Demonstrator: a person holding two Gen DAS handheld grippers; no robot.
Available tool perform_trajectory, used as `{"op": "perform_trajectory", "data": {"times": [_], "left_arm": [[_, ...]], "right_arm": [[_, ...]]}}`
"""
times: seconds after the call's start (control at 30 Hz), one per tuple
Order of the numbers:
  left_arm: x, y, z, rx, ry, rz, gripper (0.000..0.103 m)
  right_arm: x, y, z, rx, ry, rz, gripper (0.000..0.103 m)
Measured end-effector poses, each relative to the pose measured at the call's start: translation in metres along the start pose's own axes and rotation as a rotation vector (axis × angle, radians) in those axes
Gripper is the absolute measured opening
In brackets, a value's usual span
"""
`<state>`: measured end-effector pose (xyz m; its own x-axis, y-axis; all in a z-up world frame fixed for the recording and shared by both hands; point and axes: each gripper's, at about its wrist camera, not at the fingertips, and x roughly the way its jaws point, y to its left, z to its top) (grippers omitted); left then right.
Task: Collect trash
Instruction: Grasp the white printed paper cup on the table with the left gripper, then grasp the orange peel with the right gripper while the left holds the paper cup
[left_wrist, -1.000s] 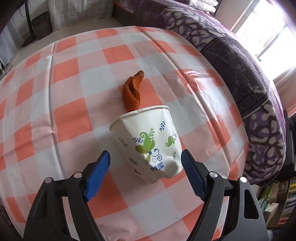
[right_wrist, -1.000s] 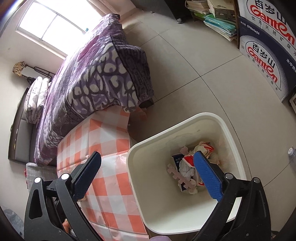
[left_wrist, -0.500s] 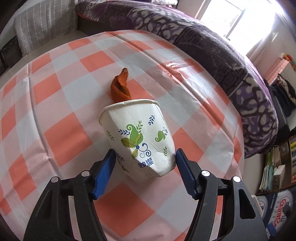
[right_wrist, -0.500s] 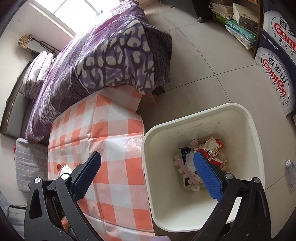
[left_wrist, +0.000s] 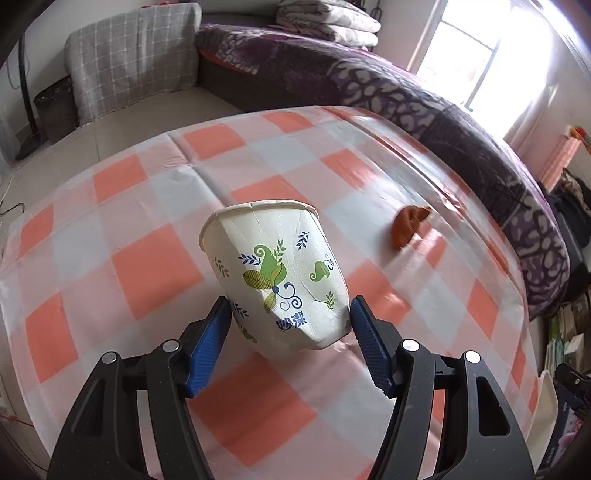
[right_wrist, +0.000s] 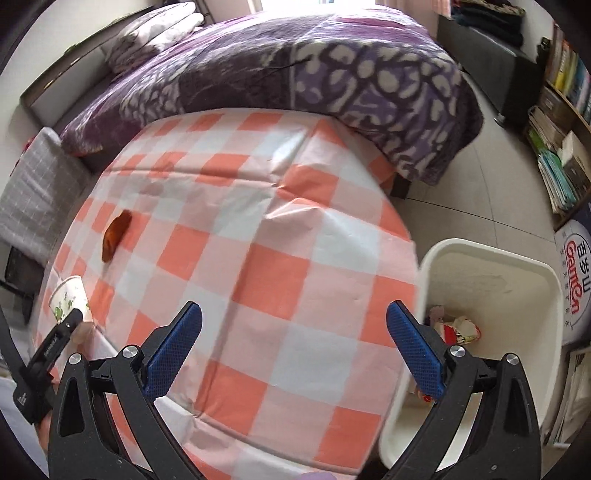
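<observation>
Left gripper (left_wrist: 290, 325) clamped on crumpled paper cup (left_wrist: 280, 275), blue pads (left_wrist: 210, 341) pressed against both sides of the cup's lower body; cup tilted, rim pointing up and away from the camera, base dented. Cup lifted clear of checked tablecloth (left_wrist: 147, 258), with orange-and-white squares visible beneath it. Floral print and blue characters facing the left wrist camera. Orange peel (left_wrist: 408, 229) lying on the cloth, to the right of and beyond the cup, well apart from it. Right gripper (right_wrist: 293, 345) released, jaws spread wide, nothing between them, hovering over the near edge of the table. From the right wrist view: same cup (right_wrist: 68, 299) at far left, held by the other gripper; peel (right_wrist: 116, 236) beyond it on the cloth. White bin (right_wrist: 532, 369) standing on the floor just beside the table's right edge, holding wrappers and paper scraps (right_wrist: 456, 330) at the bottom. Bed with purple patterned blanket (right_wrist: 295, 74) behind the table. Grey checked cushion (left_wrist: 133, 59) at upper left in the left wrist view.
</observation>
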<state>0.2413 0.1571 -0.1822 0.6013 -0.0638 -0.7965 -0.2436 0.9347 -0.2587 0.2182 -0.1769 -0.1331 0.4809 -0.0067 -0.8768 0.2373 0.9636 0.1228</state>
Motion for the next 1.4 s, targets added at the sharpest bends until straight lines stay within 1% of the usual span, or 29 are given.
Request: {"op": "perform_trajectory", "data": {"times": [0.07,0.17,0.27,0.33,0.4,0.47,0.53,0.6,0.7,0.73,0.8,0.83,0.9,0.97,1.1,1.3,1.4], "left_arm": [[0.001,0.021,0.004,-0.045,-0.02,0.011,0.065],[0.0,0.044,0.005,-0.094,-0.061,0.001,0.066],[-0.003,0.054,0.002,-0.11,-0.109,-0.005,0.066],[-0.004,0.056,-0.003,-0.102,-0.146,-0.01,0.066],[-0.005,0.057,-0.005,-0.103,-0.164,-0.018,0.066],[-0.004,0.063,-0.005,-0.131,-0.164,-0.049,0.066],[-0.004,0.066,-0.005,-0.148,-0.167,-0.072,0.066],[-0.003,0.067,-0.005,-0.154,-0.167,-0.08,0.066],[-0.003,0.069,-0.005,-0.16,-0.168,-0.091,0.066],[-0.003,0.069,-0.005,-0.161,-0.168,-0.093,0.066],[-0.003,0.07,-0.006,-0.161,-0.168,-0.095,0.066],[-0.003,0.07,-0.006,-0.161,-0.168,-0.093,0.066],[-0.004,0.07,-0.006,-0.159,-0.167,-0.091,0.066],[-0.004,0.07,-0.006,-0.15,-0.162,-0.084,0.066],[-0.007,0.071,-0.007,-0.139,-0.153,-0.06,0.066],[-0.018,0.082,-0.01,-0.176,-0.113,-0.033,0.066],[-0.027,0.085,-0.014,-0.173,-0.106,-0.013,0.066]], "right_arm": [[0.013,0.029,0.003,-0.016,0.01,0.015,0.096],[0.029,0.078,0.011,-0.04,0.0,0.032,0.095],[0.041,0.129,0.022,-0.079,-0.01,0.057,0.095],[0.049,0.163,0.03,-0.114,-0.018,0.061,0.095],[0.056,0.187,0.035,-0.155,-0.023,0.047,0.095],[0.067,0.208,0.04,-0.195,-0.012,0.006,0.094],[0.082,0.221,0.041,-0.215,0.027,-0.039,0.089],[0.095,0.228,0.042,-0.205,0.049,-0.051,0.087],[0.112,0.23,0.042,-0.179,0.09,-0.052,0.074],[0.116,0.228,0.042,-0.17,0.1,-0.049,0.062],[0.116,0.225,0.043,-0.172,0.073,-0.048,0.045],[0.116,0.223,0.044,-0.173,0.077,-0.039,0.02],[0.11,0.217,0.046,-0.159,0.077,-0.017,0.019],[0.103,0.211,0.046,-0.158,0.052,-0.005,0.018],[0.081,0.201,0.041,-0.196,0.008,0.009,0.018],[0.04,0.179,0.022,-0.243,-0.041,0.039,0.018],[0.017,0.164,0.01,-0.262,-0.069,0.073,0.018]]}}
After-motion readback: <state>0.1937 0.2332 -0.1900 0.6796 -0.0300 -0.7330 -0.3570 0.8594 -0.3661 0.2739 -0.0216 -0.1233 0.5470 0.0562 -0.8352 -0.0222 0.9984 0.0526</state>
